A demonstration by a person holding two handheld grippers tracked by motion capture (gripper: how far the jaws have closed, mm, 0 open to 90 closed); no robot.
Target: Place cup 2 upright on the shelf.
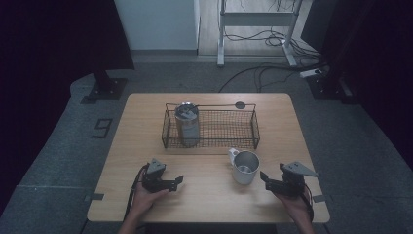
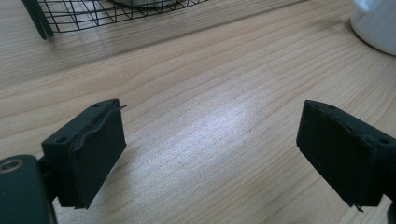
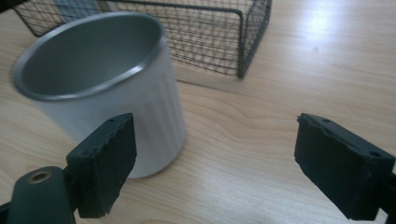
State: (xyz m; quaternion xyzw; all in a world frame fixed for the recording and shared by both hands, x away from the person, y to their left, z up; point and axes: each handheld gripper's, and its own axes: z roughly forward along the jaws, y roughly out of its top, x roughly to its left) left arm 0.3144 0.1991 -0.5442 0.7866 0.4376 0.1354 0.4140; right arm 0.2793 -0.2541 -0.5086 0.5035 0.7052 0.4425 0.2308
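**Right gripper view: open jaws beside a metal mug**

Right gripper view looks along the right gripper (image 3: 215,154), whose two blocky, matte black jaws stand wide apart with only bare wood between them. The left-hand jaw in that view sits just in front of the mug (image 3: 105,88), a round cup with a smooth, dull grey inside, a thin bright rim and a pale, faintly ribbed wall; whether that jaw touches the wall is hard to tell from this angle. The mug stands upright on the table (image 3: 280,116), a light wood top with clear grain lines.

From the high view, the right gripper (image 1: 264,177) is held low at the near right of the table, its jaws pointing left at the mug (image 1: 245,167), whose small handle faces the back left. The left gripper (image 1: 179,180) rests near the front left, pointing right, its jaws also open over bare wood, well apart from the mug.

Behind the mug lies a long wire basket (image 1: 243,127) of dark, fine mesh with a thick rod frame. A shiny metal can (image 1: 187,124) stands upright in its left end. On the floor at the left, a dark mark reads "9" (image 1: 102,127).
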